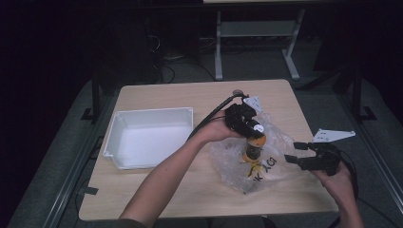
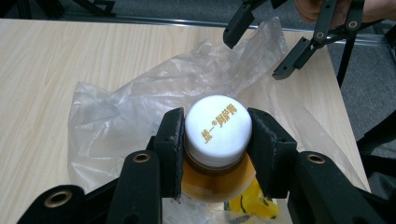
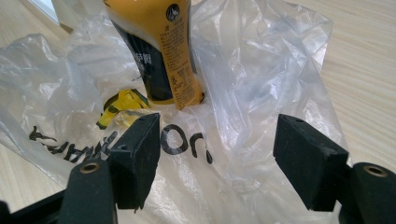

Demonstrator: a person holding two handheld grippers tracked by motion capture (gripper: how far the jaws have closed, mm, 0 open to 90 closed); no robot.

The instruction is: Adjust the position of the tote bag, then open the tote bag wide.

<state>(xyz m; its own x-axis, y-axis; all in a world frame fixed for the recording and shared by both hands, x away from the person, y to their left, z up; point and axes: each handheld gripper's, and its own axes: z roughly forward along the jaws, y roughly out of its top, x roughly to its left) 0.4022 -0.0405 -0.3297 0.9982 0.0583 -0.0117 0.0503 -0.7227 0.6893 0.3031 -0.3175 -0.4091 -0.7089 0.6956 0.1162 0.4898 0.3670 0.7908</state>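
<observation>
- A bottle (image 1: 253, 148) of amber drink is seen standing upright on a crumpled clear plastic bag (image 1: 278, 142) at the right half of the wooden bench (image 1: 157, 190).
- The left gripper (image 2: 217, 140) is brought down over the bottle from above; its jaws are set on either side of the white cap (image 2: 218, 127), with the pads touching or all but touching it, so a grip at the cap is judged to be just formed.
- The right gripper (image 3: 217, 149) is held low at the bag's near edge, its jaws wide apart with nothing pinched; only loose film and black lettering lie between them.
- A white tray (image 1: 121, 156) is left empty on the bench's left side, well apart from the bag.
- The bottle is judged to be rigid and fairly heavy with liquid; its smooth label (image 3: 180, 60) is likely to be slippery, so the cap or the neck beneath it is reckoned the surer hold.
- The bag is judged to be light, limp and clingy; it may be dragged up with the bottle unless its free edge is pinned or pinched.
</observation>
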